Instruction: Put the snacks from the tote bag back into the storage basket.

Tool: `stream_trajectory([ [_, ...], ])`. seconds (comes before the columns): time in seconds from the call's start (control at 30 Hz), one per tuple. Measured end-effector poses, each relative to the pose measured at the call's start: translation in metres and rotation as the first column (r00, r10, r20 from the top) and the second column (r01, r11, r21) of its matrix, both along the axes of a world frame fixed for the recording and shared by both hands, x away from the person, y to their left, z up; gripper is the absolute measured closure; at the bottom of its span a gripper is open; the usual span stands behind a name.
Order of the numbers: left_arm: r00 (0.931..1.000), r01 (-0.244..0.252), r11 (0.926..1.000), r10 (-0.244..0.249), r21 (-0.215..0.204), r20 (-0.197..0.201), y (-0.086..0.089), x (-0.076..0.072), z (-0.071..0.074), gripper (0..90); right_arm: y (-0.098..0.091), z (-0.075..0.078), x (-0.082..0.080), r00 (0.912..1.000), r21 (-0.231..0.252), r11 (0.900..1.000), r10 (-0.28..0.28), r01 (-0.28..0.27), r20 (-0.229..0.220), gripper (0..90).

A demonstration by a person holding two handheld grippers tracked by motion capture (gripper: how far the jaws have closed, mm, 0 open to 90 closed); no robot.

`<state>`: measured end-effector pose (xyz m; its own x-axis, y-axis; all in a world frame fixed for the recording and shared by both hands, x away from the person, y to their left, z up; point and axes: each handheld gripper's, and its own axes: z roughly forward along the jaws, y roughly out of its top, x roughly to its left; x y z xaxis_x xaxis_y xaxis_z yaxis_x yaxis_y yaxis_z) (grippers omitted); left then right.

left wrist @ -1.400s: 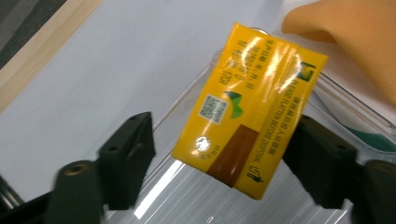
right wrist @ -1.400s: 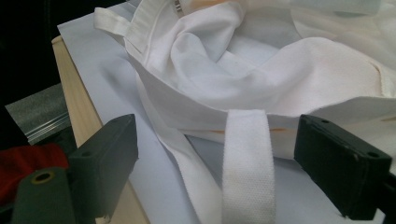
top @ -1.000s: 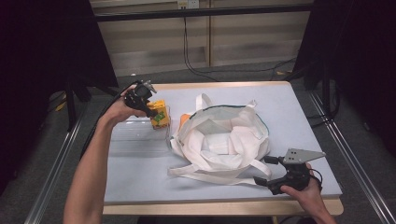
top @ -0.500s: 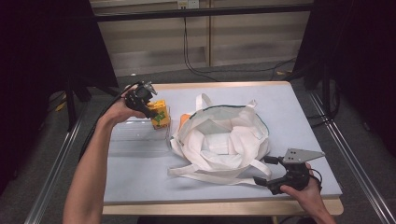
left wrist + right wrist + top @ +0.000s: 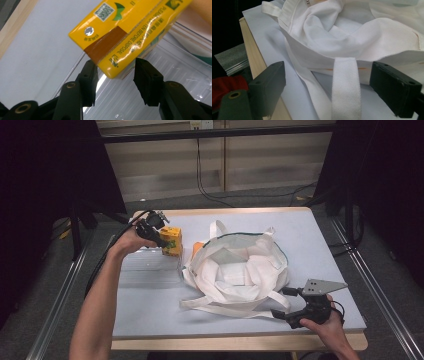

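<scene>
My left gripper (image 5: 115, 75) has just been closing around the yellow carton (image 5: 127, 32), not yet pinching; next I squeeze and carry it to the white bag (image 5: 240, 270), while my right gripper (image 5: 337, 92) waits open at the strap (image 5: 345, 85).

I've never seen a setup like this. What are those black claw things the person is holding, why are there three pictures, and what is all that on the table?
There is no robot here: a person holds a hand-held two-jaw gripper in each hand. The high view looks down on the table from above. The other two pictures come from small cameras riding on the grippers, looking along their black jaws.

The left gripper is at a yellow drink carton, which stands on a clear plastic tray. Its jaws have just been closing, with the carton's lower corner between them; a gap still shows beside the pads, so it is not clamped yet.

The right gripper sits at the near edge of a white cloth tote bag, jaws wide open on either side of a bag strap, not gripping it. Something orange peeks out behind the bag.
</scene>
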<state>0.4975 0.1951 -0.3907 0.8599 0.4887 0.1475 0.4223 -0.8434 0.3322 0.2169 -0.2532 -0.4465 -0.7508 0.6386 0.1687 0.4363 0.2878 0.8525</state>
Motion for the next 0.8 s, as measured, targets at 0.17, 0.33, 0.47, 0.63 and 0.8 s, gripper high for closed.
stream_trajectory([
  [0.17,0.9996,-0.018,0.9997,0.017,-0.015,-0.024,0.002,0.001,0.001,45.9,-0.001,0.000,0.000,1.0000,0.003,1.0000,-0.002,0.001,0.003,13.3],
  [0.33,0.9994,-0.029,0.9991,0.029,-0.031,-0.020,0.005,-0.002,0.004,38.7,0.000,0.000,0.000,1.0000,0.002,1.0000,-0.001,0.001,0.004,13.3],
  [0.47,0.9982,-0.058,0.9971,0.057,-0.049,-0.019,0.007,-0.003,0.005,33.2,0.000,0.001,0.000,1.0000,0.002,1.0000,0.000,0.000,0.006,13.3],
  [0.63,0.9977,-0.068,0.9954,0.068,-0.068,-0.005,0.011,-0.008,0.005,25.7,0.000,0.002,0.000,1.0000,0.005,1.0000,-0.003,0.003,0.008,13.3],
  [0.8,0.9956,-0.088,0.9916,0.090,-0.095,0.024,0.013,-0.015,0.006,21.3,0.000,0.002,0.000,0.9999,0.003,1.0000,-0.003,0.003,0.012,13.3],
])
